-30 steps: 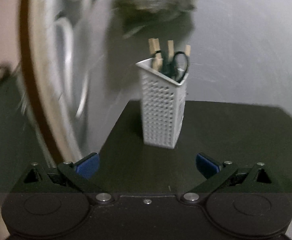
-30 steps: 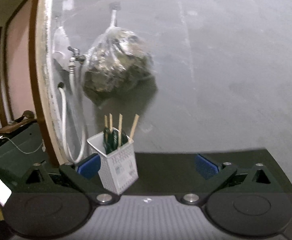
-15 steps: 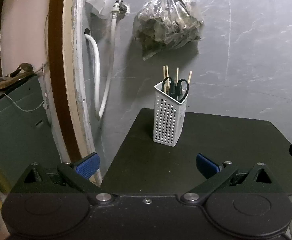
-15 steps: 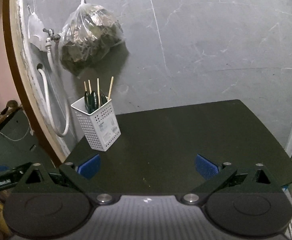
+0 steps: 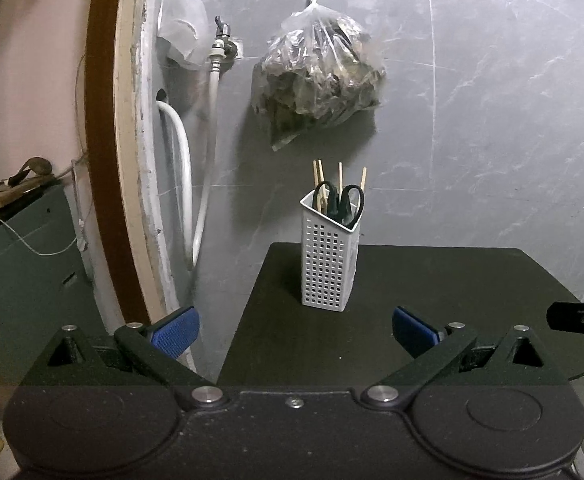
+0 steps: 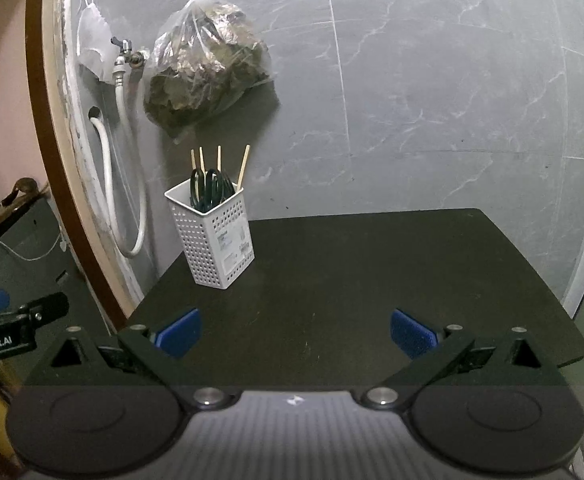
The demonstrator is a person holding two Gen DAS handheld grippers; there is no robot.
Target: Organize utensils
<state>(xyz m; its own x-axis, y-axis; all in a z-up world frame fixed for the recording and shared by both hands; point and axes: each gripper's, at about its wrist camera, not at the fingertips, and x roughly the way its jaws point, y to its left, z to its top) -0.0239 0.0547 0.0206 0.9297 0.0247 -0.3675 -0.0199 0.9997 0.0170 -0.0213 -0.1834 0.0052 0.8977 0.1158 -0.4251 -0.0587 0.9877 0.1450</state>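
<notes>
Both my tongs released, holder standing at the desk's back left corner.

My left tongs hang spread wide over the desk's left front edge with nothing between the blue pads, and my right tongs are just as wide and bare above the front of the desk. The white holder stands upright near the back left corner, well apart from both tongs; in the right view the holder shows a label on one side. Inside it, black scissors sit handles up among four wooden sticks. On the grey wall behind hang a bag and a hose. My right tongs' tip shows at the left view's right edge.
</notes>
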